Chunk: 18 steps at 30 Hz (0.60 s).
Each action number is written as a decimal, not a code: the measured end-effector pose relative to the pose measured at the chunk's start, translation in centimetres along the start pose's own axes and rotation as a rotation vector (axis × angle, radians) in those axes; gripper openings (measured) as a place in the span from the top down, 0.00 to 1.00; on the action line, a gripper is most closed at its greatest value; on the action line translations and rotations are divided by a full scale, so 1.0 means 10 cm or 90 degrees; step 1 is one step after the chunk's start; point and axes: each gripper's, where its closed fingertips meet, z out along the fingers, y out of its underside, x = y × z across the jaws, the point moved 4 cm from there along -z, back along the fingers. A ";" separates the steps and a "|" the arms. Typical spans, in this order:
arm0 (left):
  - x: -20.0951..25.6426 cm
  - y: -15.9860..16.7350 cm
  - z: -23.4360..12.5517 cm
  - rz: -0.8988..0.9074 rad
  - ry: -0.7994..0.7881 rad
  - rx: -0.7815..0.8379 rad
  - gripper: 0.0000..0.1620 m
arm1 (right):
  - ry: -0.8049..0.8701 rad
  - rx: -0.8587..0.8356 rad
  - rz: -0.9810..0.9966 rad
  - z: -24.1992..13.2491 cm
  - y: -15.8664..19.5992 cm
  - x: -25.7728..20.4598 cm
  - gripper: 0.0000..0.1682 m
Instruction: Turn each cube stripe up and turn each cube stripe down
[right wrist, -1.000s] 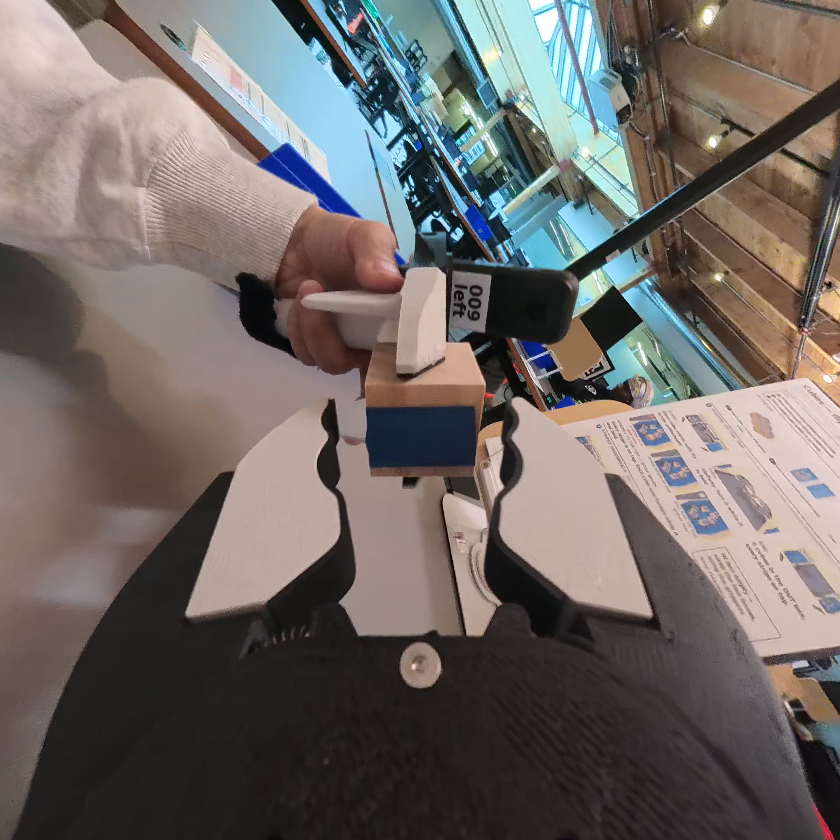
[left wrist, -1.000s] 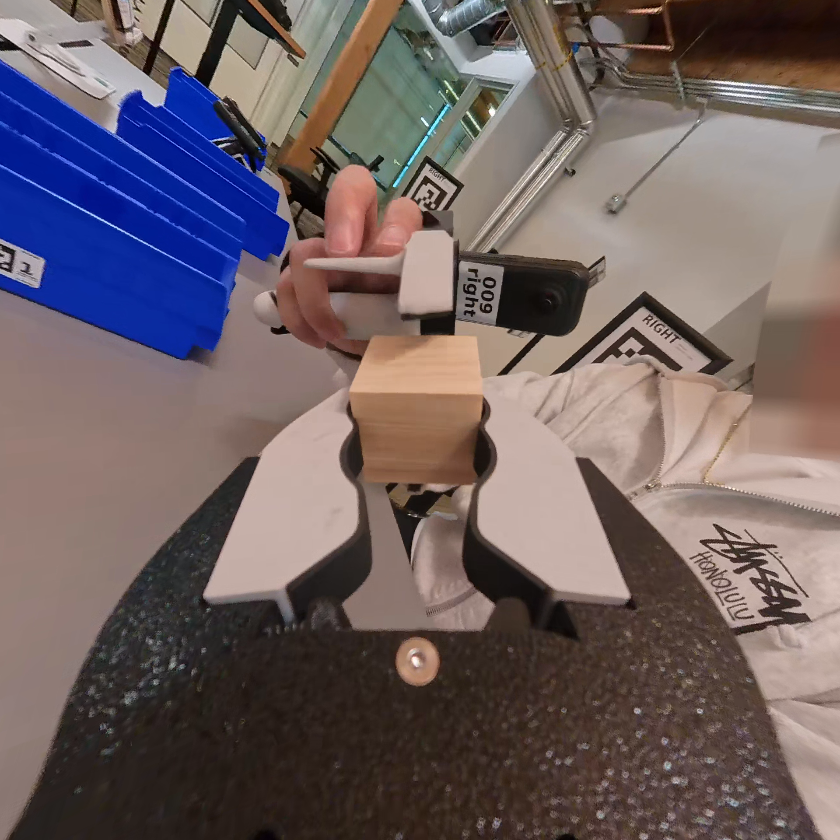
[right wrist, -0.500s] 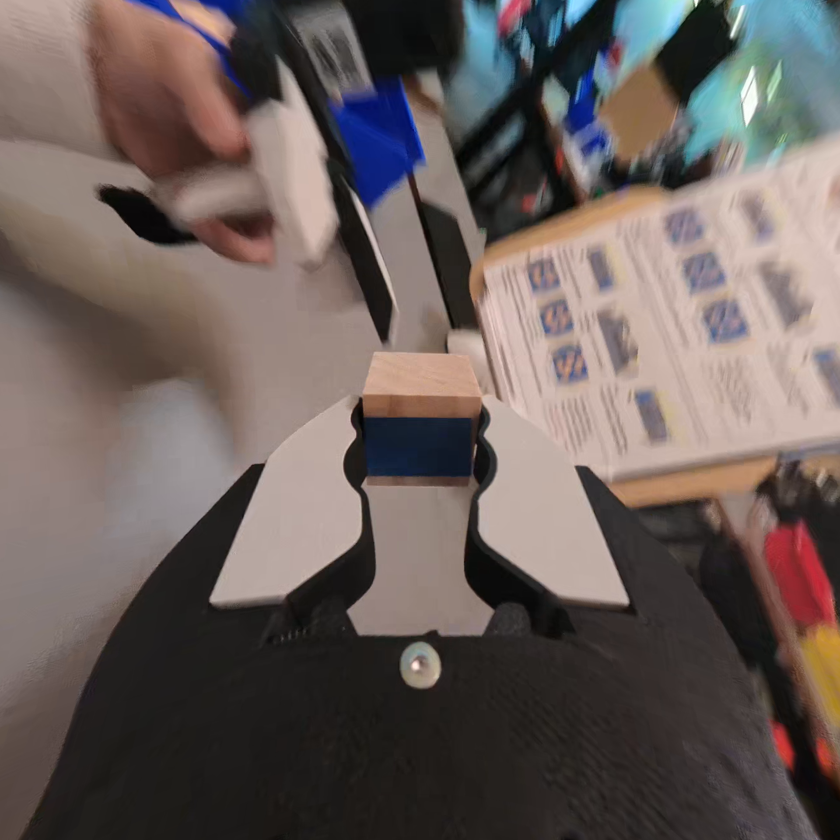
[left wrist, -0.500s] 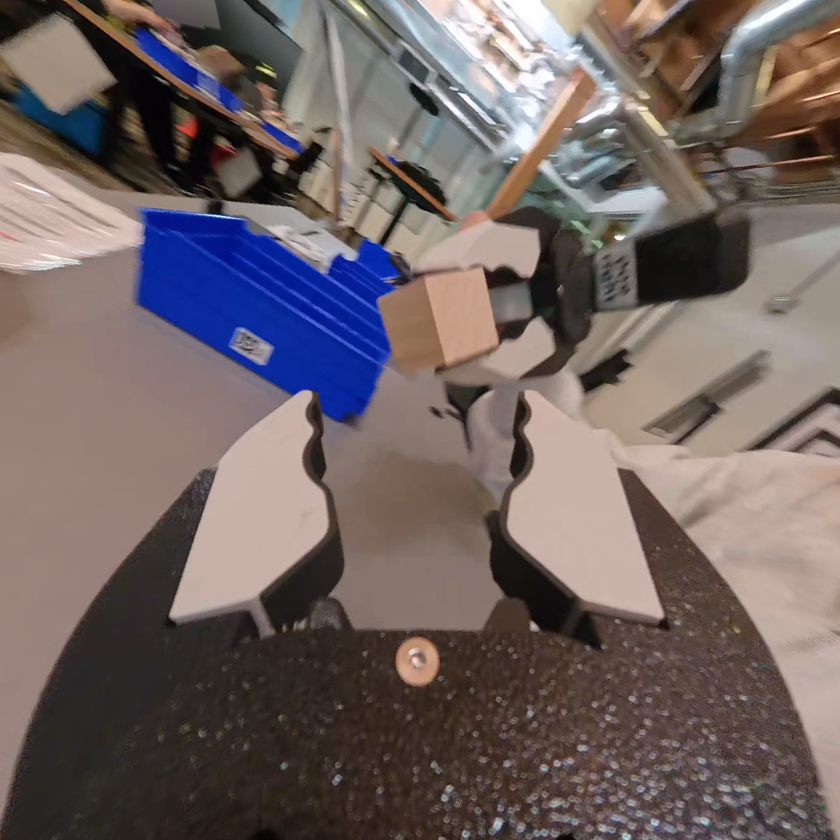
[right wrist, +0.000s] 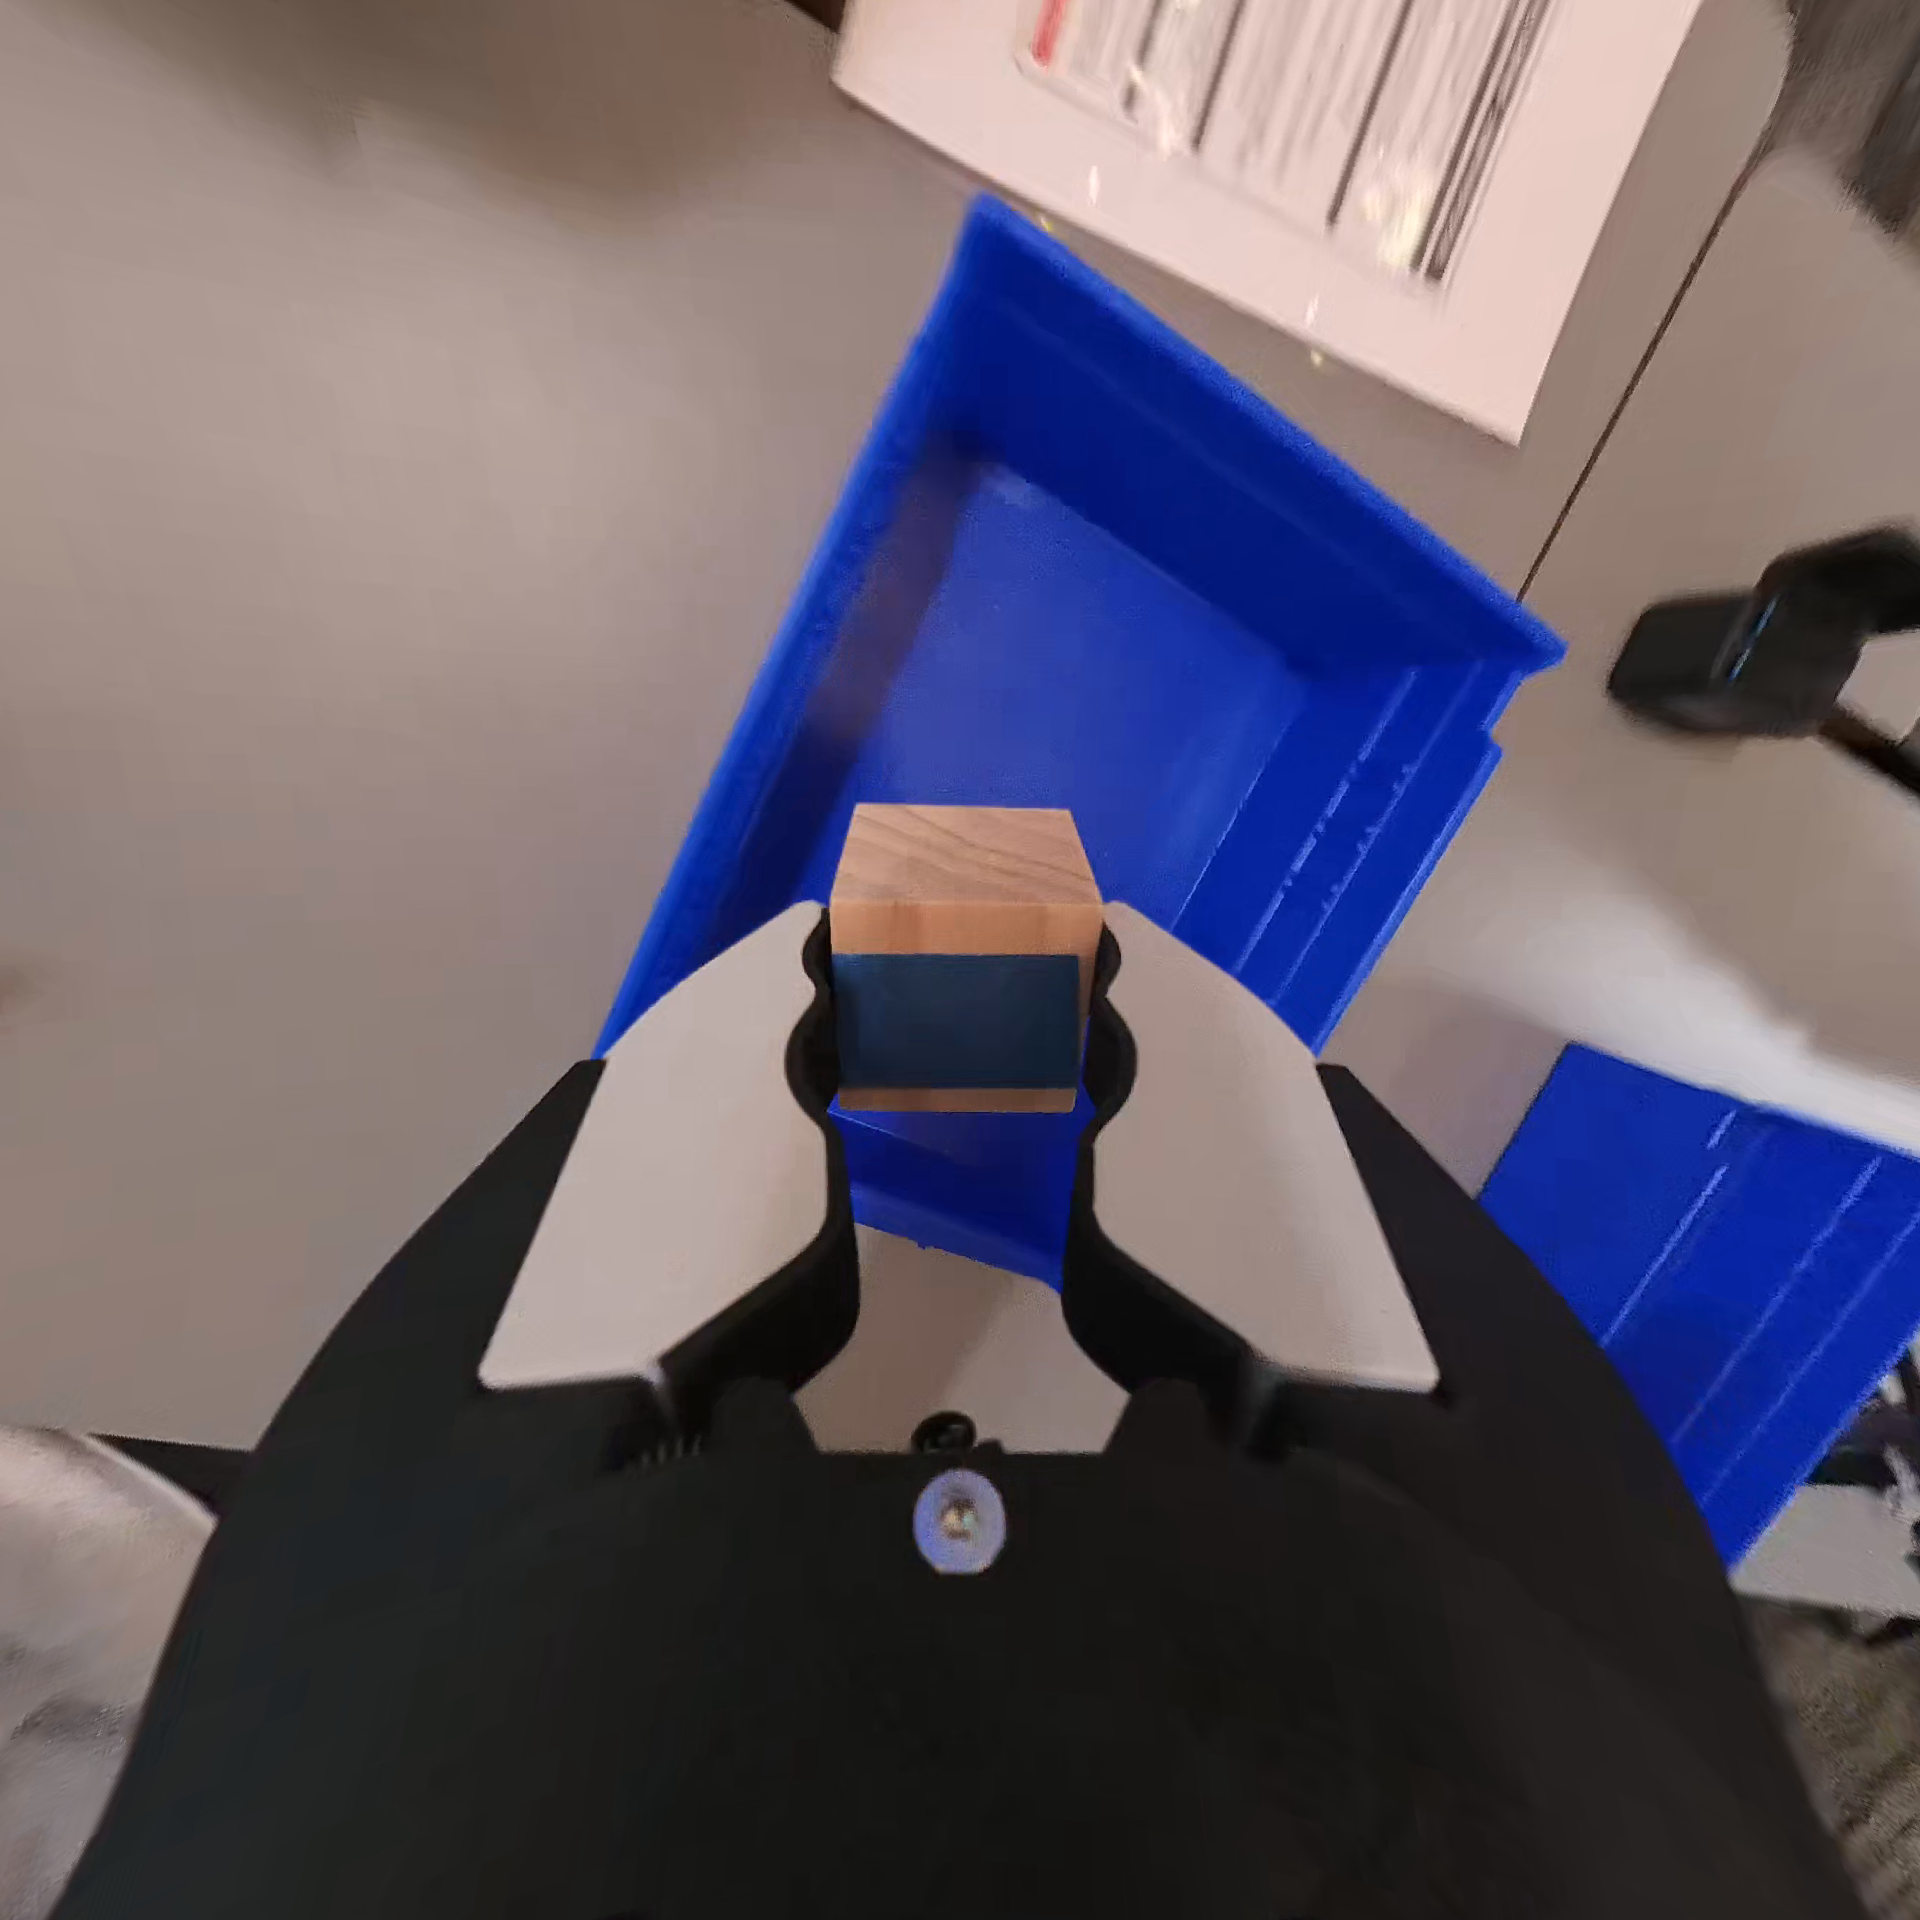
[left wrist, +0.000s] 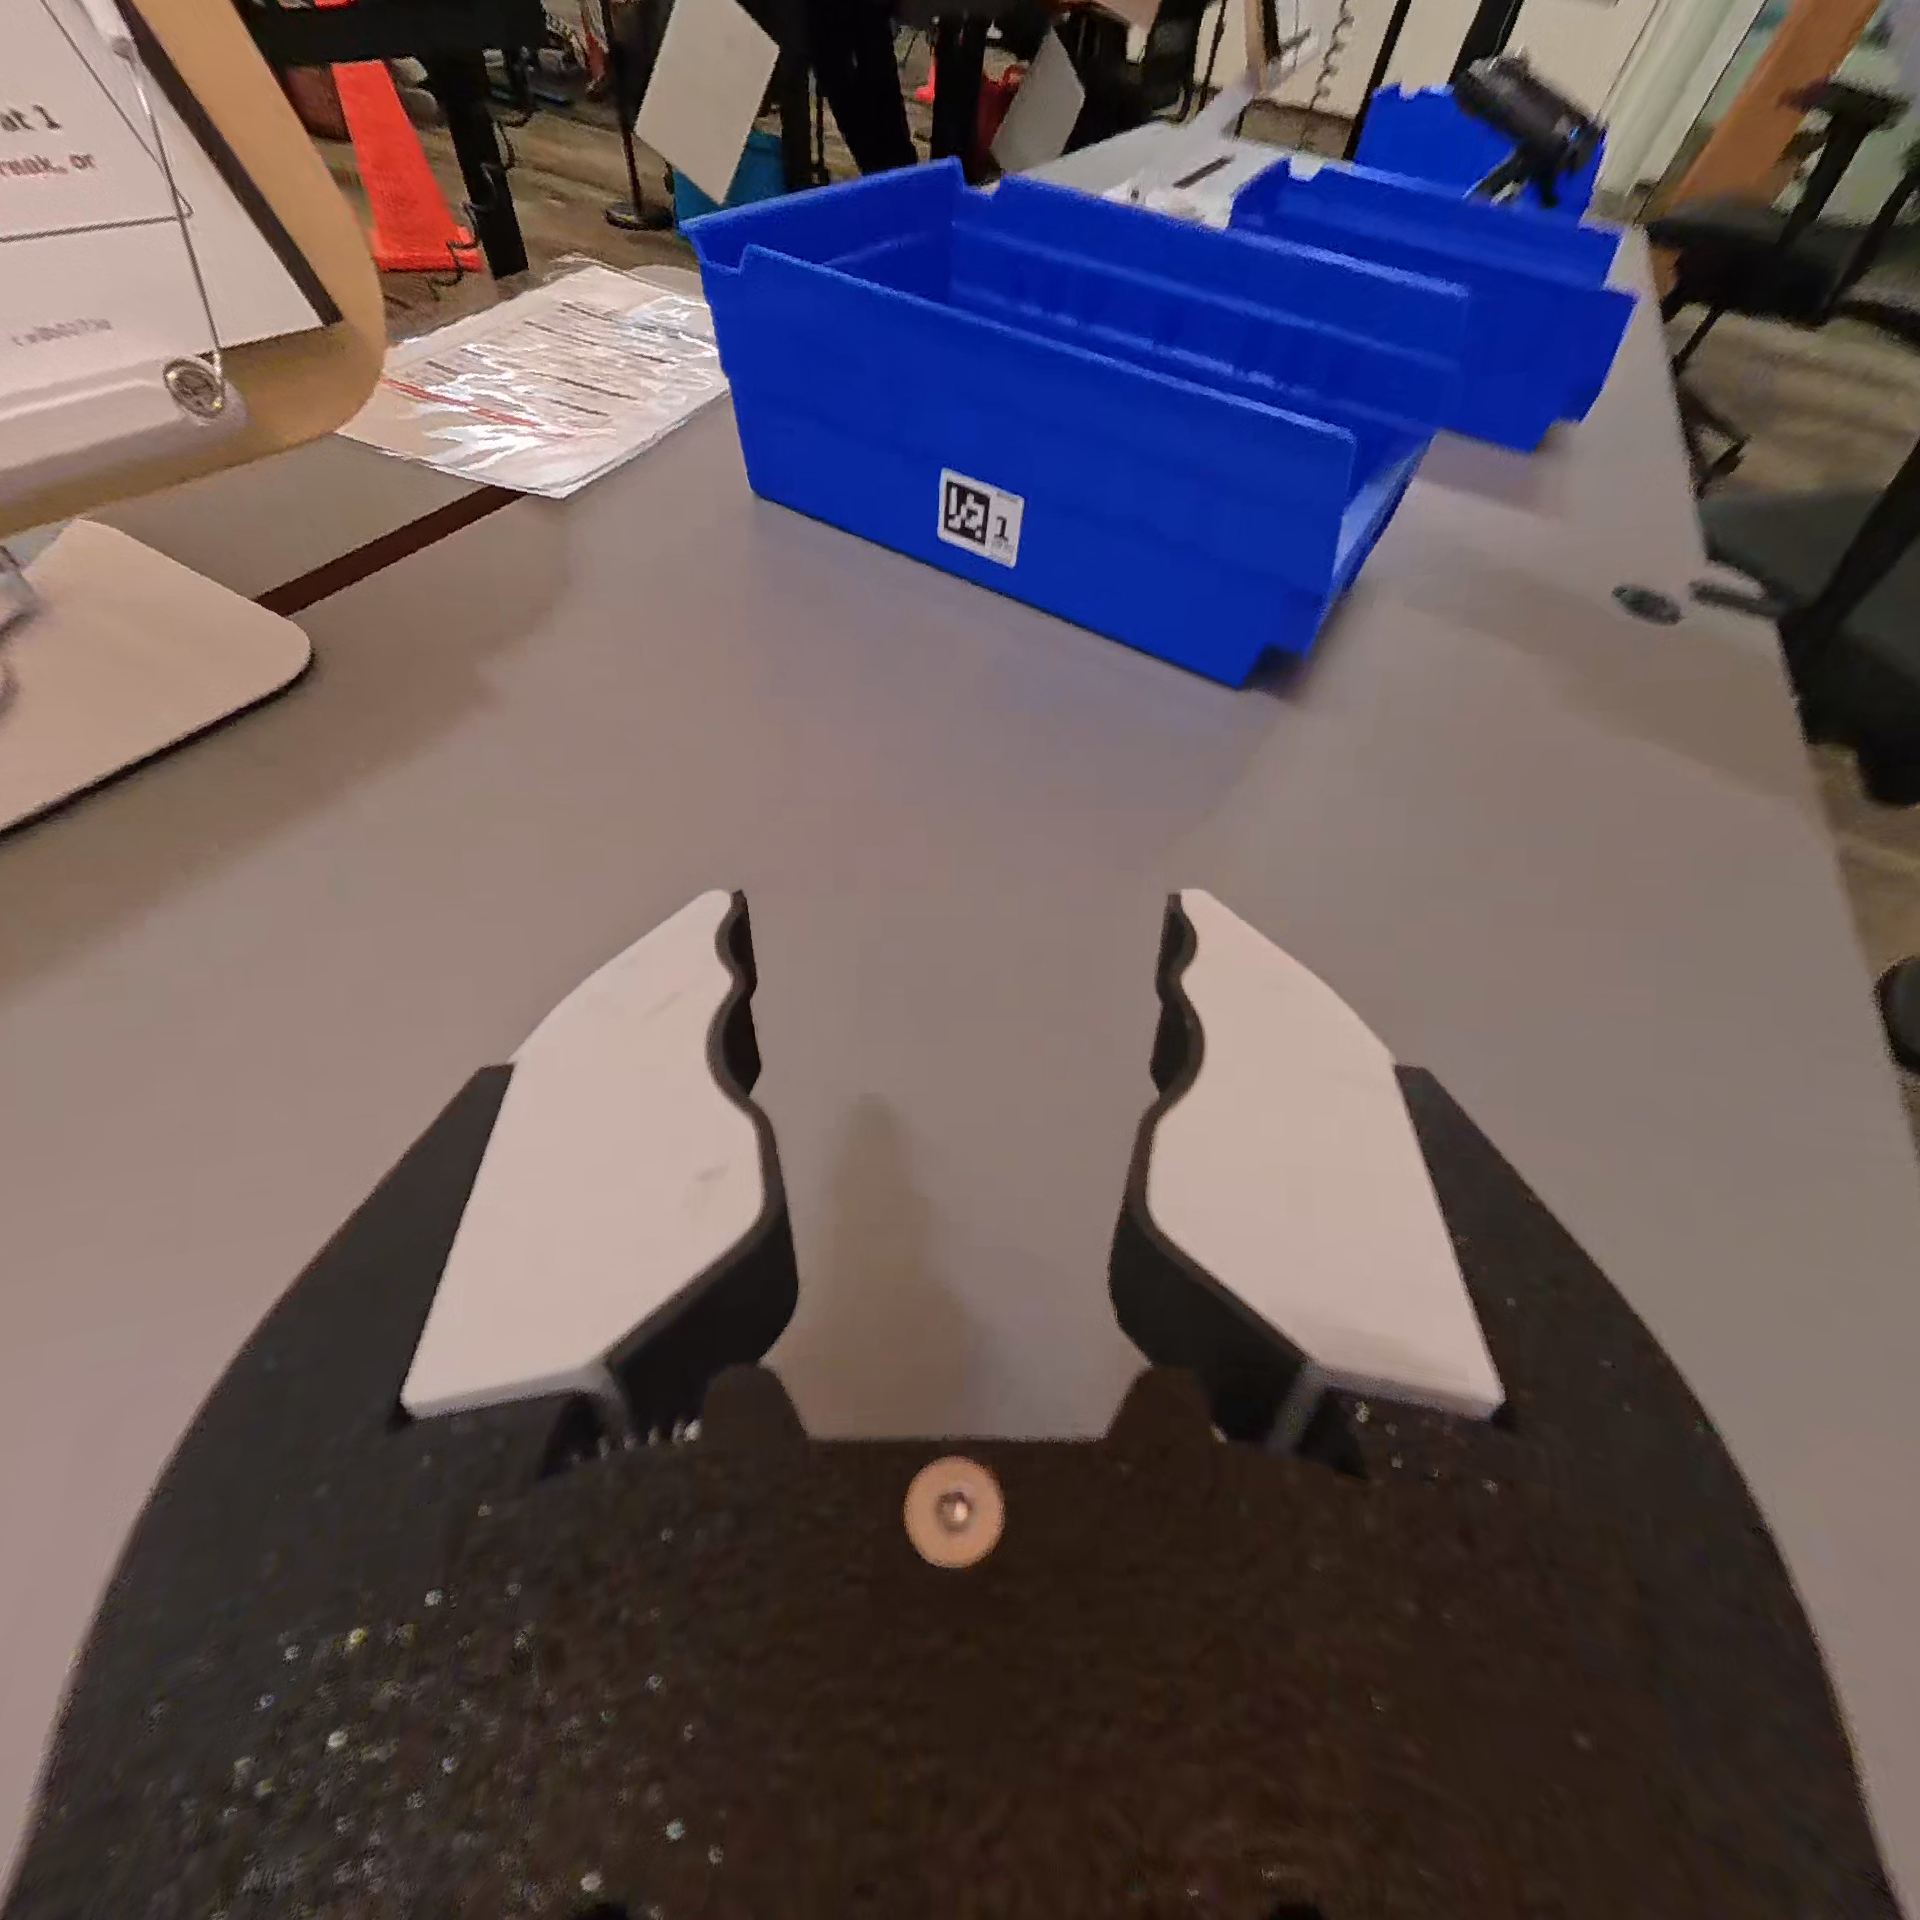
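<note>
Your right gripper (right wrist: 961, 1023): you had its two pale fingers closed on the cube, one pressing each side, tips level with the cube's middle.
Cube (right wrist: 961, 904): a pale wooden block with visible grain; the face toward your camera carried a dark blue stripe (right wrist: 956, 1023) across most of its height, with a strip of bare wood above it and a thinner one below. The face beyond was plain wood.
Cube's place: you held it in the air over the near end of a blue bin (right wrist: 1122, 665), not touching the bin's floor or walls.
Your left gripper (left wrist: 956, 997): you held it spread wide with nothing between the fingers — only bare grey table (left wrist: 935, 779) showed in the gap.
Left gripper's place: low over the table, pointing toward a blue bin (left wrist: 1039, 416) well ahead of the fingertips.
That bin: long, open-topped, with a small white tag on its near wall.
Further off: more blue bins (left wrist: 1455, 270) behind the first, and a printed sheet (left wrist: 540, 374) lying flat to their left.
Right view, far side: a white printed sheet (right wrist: 1247, 156) beyond the bin, blurred, and another blue bin (right wrist: 1714, 1268) at the right edge.
</note>
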 end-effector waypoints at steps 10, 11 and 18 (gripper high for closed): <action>-0.06 0.14 0.09 -0.057 -0.040 0.039 0.57 | -0.052 -0.143 0.096 1.05 -0.16 0.22 0.73; -0.06 0.15 0.10 -0.043 -0.048 0.033 0.57 | -0.045 -0.144 0.106 1.12 -0.18 0.25 0.73; -0.03 0.22 0.16 -0.001 -0.063 -0.016 0.56 | -0.078 -0.156 0.191 1.62 -0.22 0.21 0.73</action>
